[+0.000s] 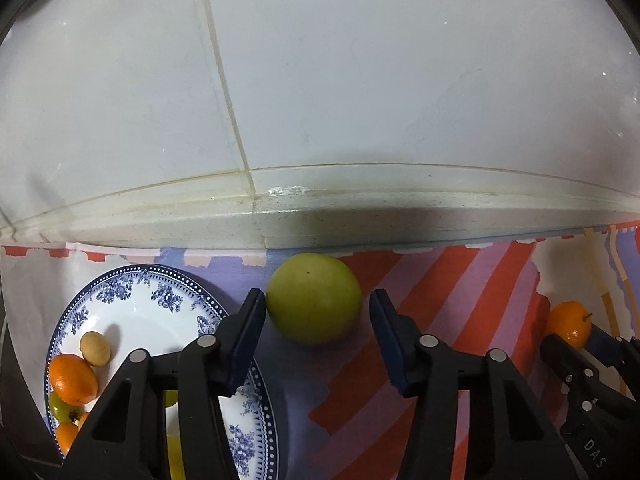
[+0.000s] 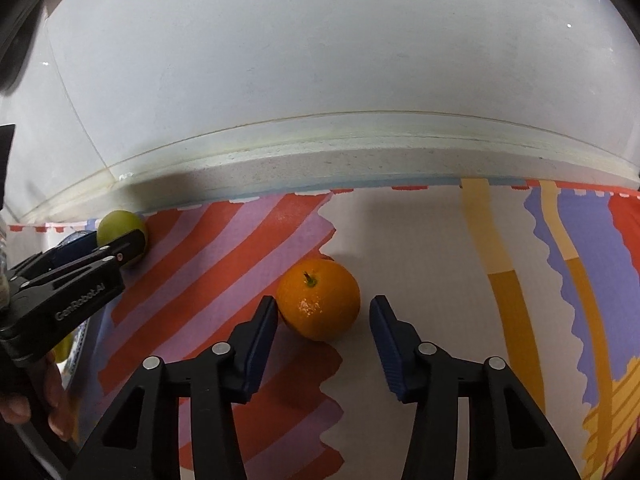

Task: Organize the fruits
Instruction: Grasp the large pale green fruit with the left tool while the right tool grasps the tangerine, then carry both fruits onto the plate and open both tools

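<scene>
**Bracketing two fruits beside the blue-patterned plate**

Bracketing of a large green fruit (image 1: 314, 298) is being done by the left gripper (image 1: 317, 312), whose jaws are being held wide apart. The fruit is lying between the two fingertips on the patterned cloth (image 1: 440, 288), just right of the blue-patterned plate (image 1: 160, 300) and close to the pale ledge (image 1: 360, 216) at the base of the wall. The left pad is being held against or just beside the fruit's left flank; which of the two cannot be told. The right pad is being kept clear of its right flank.

Several small fruits are being carried on the plate's left part: a tan oval fruit (image 1: 95, 348), an orange one (image 1: 73, 379) just below it, a small green one (image 1: 60, 406), and another orange piece (image 1: 66, 436) at the plate's near edge, partly hidden behind the gripper.

Well right of the plate, an orange (image 2: 319, 299) with a short green stem is being straddled by the right gripper (image 2: 323, 314), its jaws likewise spread open. The orange is resting on the cloth between the fingertips, nearer the left pad and possibly touching it, with a clear gap to the right pad. In the left wrist view the same orange (image 1: 568, 323) is being seen at the far right, between the right gripper's fingers (image 1: 554, 344). In the right wrist view the left gripper (image 2: 116, 242) is being seen at the far left, in front of the green fruit (image 2: 118, 226).
</scene>
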### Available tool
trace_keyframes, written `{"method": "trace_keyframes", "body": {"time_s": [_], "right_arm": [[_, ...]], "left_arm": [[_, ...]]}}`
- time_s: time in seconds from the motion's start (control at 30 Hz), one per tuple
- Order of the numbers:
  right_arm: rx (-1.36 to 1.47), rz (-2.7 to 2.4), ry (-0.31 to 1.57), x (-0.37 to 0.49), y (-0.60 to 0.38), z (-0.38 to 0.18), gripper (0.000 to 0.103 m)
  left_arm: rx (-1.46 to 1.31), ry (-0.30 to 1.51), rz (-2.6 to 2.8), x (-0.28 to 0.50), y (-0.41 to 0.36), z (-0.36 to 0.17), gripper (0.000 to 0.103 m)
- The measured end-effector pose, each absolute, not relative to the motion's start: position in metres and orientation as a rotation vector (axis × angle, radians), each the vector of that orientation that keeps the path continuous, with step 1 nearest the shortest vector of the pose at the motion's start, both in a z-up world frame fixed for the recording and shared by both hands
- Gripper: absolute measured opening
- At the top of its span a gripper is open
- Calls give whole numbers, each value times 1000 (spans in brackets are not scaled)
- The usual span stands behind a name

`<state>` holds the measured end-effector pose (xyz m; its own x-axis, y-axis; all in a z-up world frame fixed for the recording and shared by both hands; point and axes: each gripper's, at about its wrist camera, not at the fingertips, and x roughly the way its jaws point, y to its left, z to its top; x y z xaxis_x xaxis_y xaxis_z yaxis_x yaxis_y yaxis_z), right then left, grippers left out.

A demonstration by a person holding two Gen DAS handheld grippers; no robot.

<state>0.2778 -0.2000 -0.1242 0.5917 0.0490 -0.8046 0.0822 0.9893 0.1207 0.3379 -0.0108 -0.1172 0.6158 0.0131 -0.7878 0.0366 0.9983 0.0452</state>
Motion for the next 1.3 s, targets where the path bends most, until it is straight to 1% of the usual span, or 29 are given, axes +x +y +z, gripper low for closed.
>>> {"method": "trace_keyframes", "body": {"time_s": [0.33,0.43,0.9,1.07,1.1,1.3], "right_arm": [[131,-12,932,287,-188,-121,43],[131,10,919,284,-187,-113,43],[124,110,819,255,-191,-56,43],[98,167,788,253,-165,-38,43],[95,177,786,253,-158,-36,43],[54,255,776,250,-125,-25,43]], "left_arm": [[23,911,-37,336,-12,-118,49],[4,892,-51,337,-6,-108,49],[-34,820,-98,283,18,-63,49],[-39,794,-81,264,36,-51,49],[-38,790,-77,266,29,-44,49],[-48,761,-26,246,60,-34,49]]}}
